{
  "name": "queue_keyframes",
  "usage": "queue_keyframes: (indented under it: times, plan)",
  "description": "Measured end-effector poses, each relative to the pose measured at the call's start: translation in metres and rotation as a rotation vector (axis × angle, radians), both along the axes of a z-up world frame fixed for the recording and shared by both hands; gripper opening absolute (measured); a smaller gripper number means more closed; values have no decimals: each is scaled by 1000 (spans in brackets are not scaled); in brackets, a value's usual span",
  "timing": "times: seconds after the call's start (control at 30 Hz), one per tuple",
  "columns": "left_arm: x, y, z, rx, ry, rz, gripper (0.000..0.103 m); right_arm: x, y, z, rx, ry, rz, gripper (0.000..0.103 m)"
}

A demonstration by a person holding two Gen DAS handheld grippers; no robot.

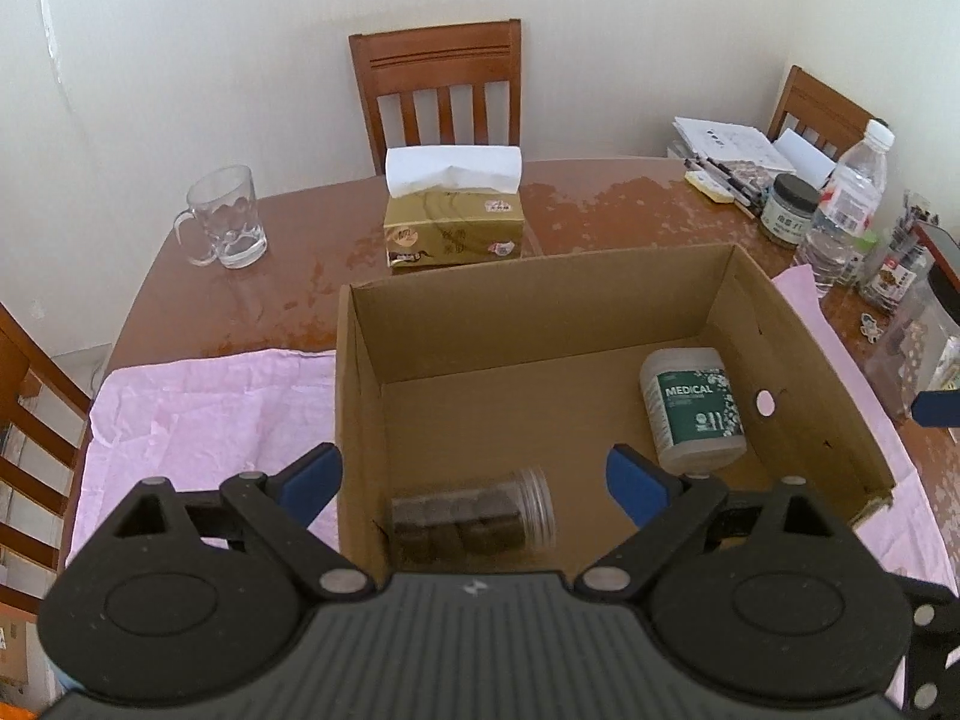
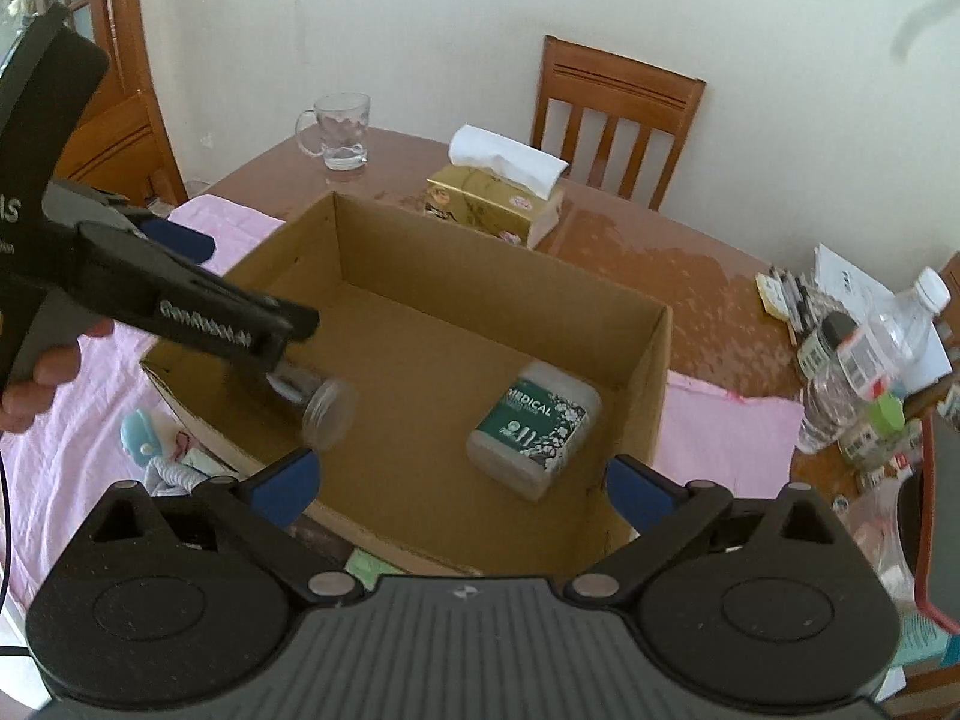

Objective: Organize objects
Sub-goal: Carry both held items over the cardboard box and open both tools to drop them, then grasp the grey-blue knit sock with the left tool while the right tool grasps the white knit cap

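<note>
With both my grippers, left [image 1: 474,474] and right [image 2: 462,483], spread wide and empty, I count two items in the box [image 1: 798,354]: the tub [image 1: 693,405] near its right wall, the jar [image 1: 474,516] at its near-left corner (blurred, perhaps mid-drop), while the bottle [image 1: 846,204] and table-edge clutter wait outside.

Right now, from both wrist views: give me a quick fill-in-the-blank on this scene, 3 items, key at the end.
1. The white container labelled MEDICAL lies inside the ____.
2. The left gripper has its jaws ____ above the clear jar.
3. The glass mug stands on the table, to the ____ of the tissue box in the left wrist view.

Missing words: cardboard box; open; left
</note>
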State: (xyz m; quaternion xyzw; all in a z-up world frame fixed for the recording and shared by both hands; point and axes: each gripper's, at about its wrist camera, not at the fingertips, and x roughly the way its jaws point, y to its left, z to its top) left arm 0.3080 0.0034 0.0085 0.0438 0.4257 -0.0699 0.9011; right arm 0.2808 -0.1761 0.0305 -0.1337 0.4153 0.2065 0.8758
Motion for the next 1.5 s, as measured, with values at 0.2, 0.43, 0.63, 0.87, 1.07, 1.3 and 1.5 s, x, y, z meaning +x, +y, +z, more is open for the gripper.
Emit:
queue_keyframes:
  times: [0.2, 0.43, 0.63, 0.87, 1.07, 1.3, 1.5]
  plan:
    - [-22, 7, 8, 6, -28, -9, 98, -17, -6, -6, -2, 6, -46, 103]
    - [-57, 21, 8, -8, -42, -2, 99, -45, -5, -20, -37, -9, -77, 103]
    - [-90, 34, -4, -30, -34, 20, 99, -67, -8, -32, -10, 1, -118, 103]
    - [-129, 42, -31, -27, -9, 14, 99, -99, -5, -45, -29, -29, -203, 103]
    - [-156, 49, -54, -42, 47, -26, 99, -135, -4, -60, -30, 0, -314, 103]
    - [-160, 52, -76, -42, 110, 1, 99, -166, -9, -73, -28, 51, -405, 103]
    - [-149, 43, -80, -54, 118, 29, 99, -164, -26, -82, -1, 89, -429, 103]
